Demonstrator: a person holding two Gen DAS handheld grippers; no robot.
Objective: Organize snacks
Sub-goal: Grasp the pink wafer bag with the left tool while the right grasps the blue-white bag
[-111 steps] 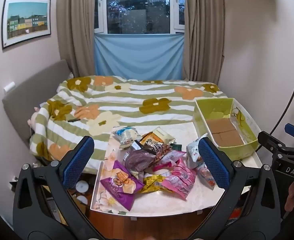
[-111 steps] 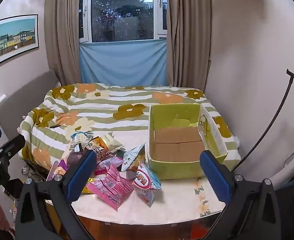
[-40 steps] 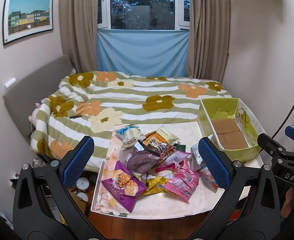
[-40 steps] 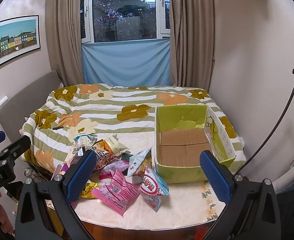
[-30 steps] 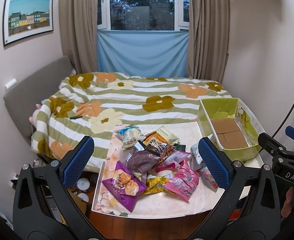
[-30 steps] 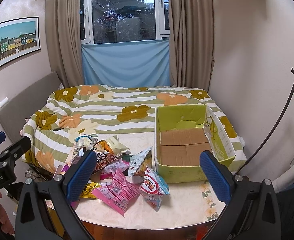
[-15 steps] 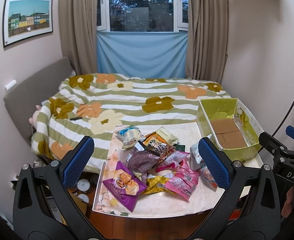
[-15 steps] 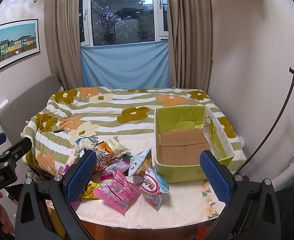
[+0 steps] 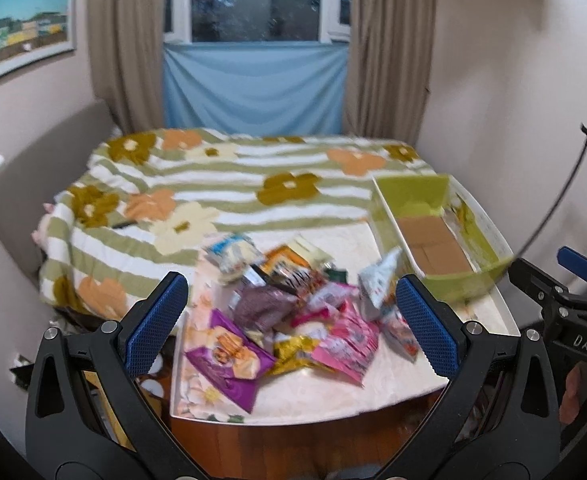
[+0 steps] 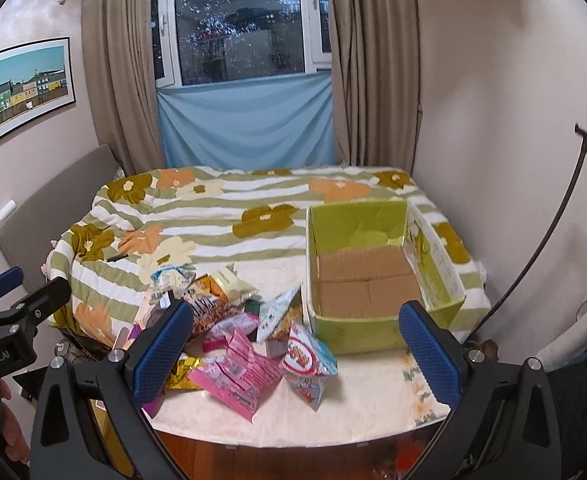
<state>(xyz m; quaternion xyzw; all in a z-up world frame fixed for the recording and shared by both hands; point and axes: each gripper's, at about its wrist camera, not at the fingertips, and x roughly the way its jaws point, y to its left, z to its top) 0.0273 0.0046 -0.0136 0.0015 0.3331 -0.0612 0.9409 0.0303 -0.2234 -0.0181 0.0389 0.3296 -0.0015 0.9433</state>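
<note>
A loose heap of crinkly foil snack packets (image 10: pixel 233 340) lies on the left half of a white, flower-printed tabletop (image 10: pixel 373 408), with a purple packet (image 9: pixel 229 364) nearest the table's left edge and a pink packet (image 10: pixel 237 380) and a white-and-red packet (image 10: pixel 307 364) toward the front. Just to the right of the heap stands an open green cardboard box (image 10: pixel 357 332) with a bare brown floor; its back and right walls reach the table's far right corner. A strip of bare tabletop runs along the front edge, below the packets and the box. Beyond the table's far edge spreads a bed with a green-striped floral cover (image 10: pixel 221 208), and behind it a blue cloth (image 10: pixel 245 124) hangs under a window between beige curtains. The left gripper (image 9: pixel 291 324) hovers over the near edge of the table with its blue-padded jaws spread wide around nothing. The right gripper (image 10: pixel 293 344) hangs likewise, jaws wide apart and empty, framing the gap between heap and box. The left view is somewhat blurred.
</note>
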